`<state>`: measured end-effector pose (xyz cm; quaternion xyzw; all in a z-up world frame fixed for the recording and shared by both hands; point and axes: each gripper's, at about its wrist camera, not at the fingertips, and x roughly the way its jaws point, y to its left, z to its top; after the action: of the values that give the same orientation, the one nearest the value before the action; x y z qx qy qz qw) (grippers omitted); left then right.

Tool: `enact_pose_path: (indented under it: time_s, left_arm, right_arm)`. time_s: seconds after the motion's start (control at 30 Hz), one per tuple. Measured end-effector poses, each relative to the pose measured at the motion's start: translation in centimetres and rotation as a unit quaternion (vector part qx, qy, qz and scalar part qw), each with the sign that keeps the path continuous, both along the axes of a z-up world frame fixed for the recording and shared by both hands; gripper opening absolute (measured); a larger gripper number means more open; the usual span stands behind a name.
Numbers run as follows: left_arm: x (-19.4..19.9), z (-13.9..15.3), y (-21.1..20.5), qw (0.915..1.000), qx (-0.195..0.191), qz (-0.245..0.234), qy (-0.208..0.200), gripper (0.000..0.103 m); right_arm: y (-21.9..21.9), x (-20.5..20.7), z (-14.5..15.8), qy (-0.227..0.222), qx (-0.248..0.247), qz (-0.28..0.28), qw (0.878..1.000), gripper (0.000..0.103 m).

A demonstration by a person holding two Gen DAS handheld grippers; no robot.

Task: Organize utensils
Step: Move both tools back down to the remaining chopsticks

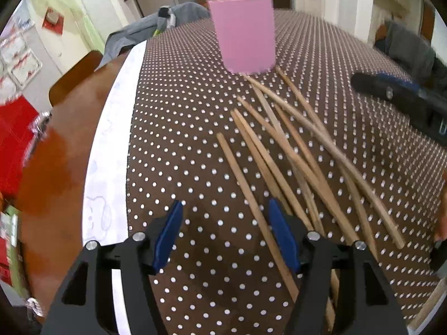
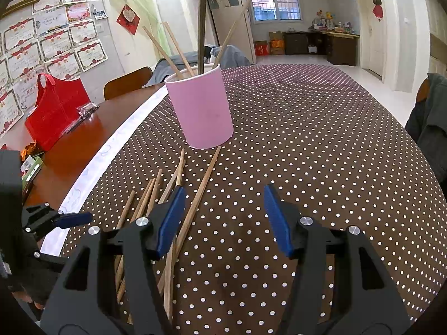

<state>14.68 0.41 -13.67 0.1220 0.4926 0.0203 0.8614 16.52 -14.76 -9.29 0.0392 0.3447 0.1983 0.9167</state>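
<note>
Tilting steeply down over loose chopsticks (image 1: 282, 164), left tongs (image 1: 225, 209) gape empty; right tongs (image 2: 223, 195) likewise released.

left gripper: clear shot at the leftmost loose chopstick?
Probably yes. The left gripper is open and empty above the cloth, and the leftmost chopstick already runs between its fingers, uncovered at its far end. Neighbouring chopsticks crowd its right side.

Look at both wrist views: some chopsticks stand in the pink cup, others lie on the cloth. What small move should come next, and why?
Probably lower the left gripper onto the nearest loose chopstick and close. Its jaws stand open and empty just above the cloth, and that stick already runs between them. The cup holds only a few sticks, so many remain to collect.
</note>
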Motion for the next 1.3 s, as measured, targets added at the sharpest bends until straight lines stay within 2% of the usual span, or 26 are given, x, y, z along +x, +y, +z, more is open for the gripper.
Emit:
enact_pose_path:
  time_s: [0.07, 0.1, 0.17, 0.23, 0.27, 0.33, 0.4, 0.53, 0.67, 0.87, 0.93, 1.07, 1.2, 1.3]
  left_arm:
    - [-0.1, -0.1, -0.3, 0.9999, 0.011, -0.009, -0.001, 0.063]
    - [0.0, 0.0, 0.0, 1.0000, 0.002, -0.009, 0.001, 0.063]
    - [0.1, 0.0, 0.4, 0.9996, -0.024, -0.016, 0.006, 0.053]
    - [0.4, 0.0, 0.9, 0.9972, -0.069, -0.023, 0.020, 0.035]
    - [0.4, 0.1, 1.0, 0.9967, -0.075, -0.026, 0.021, 0.031]
    - [0.7, 0.1, 0.9, 0.9956, -0.085, -0.032, 0.023, 0.015]
    - [0.9, 0.0, 0.7, 0.9953, -0.088, -0.034, 0.022, 0.011]
    - [1.7, 0.0, 1.3, 0.9938, -0.103, -0.032, 0.026, 0.008]
    - [2.7, -0.1, 1.9, 0.9943, -0.100, -0.027, 0.023, 0.008]
    - [5.1, -0.4, 3.4, 0.9948, -0.102, -0.003, -0.001, 0.008]
    - [5.5, -0.3, 4.0, 0.9934, -0.114, 0.006, 0.006, 0.007]
    - [5.0, -0.1, 3.9, 0.9937, -0.109, 0.002, 0.025, 0.008]
    - [4.5, 0.0, 3.5, 0.9955, -0.085, -0.015, 0.040, 0.009]
    - [4.7, 0.0, 3.4, 0.9957, -0.081, -0.016, 0.042, 0.010]
  right_arm:
    - [0.1, 0.0, 0.0, 0.001, -0.001, 0.001, 1.000, 0.058]
    - [0.1, 0.0, 0.0, 0.002, -0.002, 0.002, 1.000, 0.058]
    - [0.2, 0.1, 0.0, 0.005, -0.006, 0.004, 1.000, 0.058]
    - [0.3, 0.4, -0.1, 0.012, -0.014, 0.006, 1.000, 0.058]
    - [0.3, 0.7, -0.2, 0.016, -0.016, 0.008, 1.000, 0.058]
    - [0.4, 1.2, -0.5, 0.029, -0.018, 0.012, 0.999, 0.058]
    - [0.6, 1.6, -0.7, 0.041, -0.024, 0.014, 0.999, 0.058]
    - [1.1, 2.4, -1.0, 0.063, -0.030, 0.026, 0.997, 0.058]
    - [2.1, 2.8, -1.4, 0.083, -0.039, 0.042, 0.995, 0.058]
    - [3.4, 3.9, -2.3, 0.110, -0.063, 0.042, 0.991, 0.058]
    - [3.6, 4.2, -2.5, 0.118, -0.068, 0.041, 0.990, 0.058]
    - [4.2, 4.9, -2.7, 0.126, -0.085, 0.044, 0.987, 0.058]
    - [5.8, 5.6, -2.6, 0.132, -0.120, 0.052, 0.983, 0.058]
    - [7.4, 5.5, -2.6, 0.129, -0.168, 0.068, 0.975, 0.057]
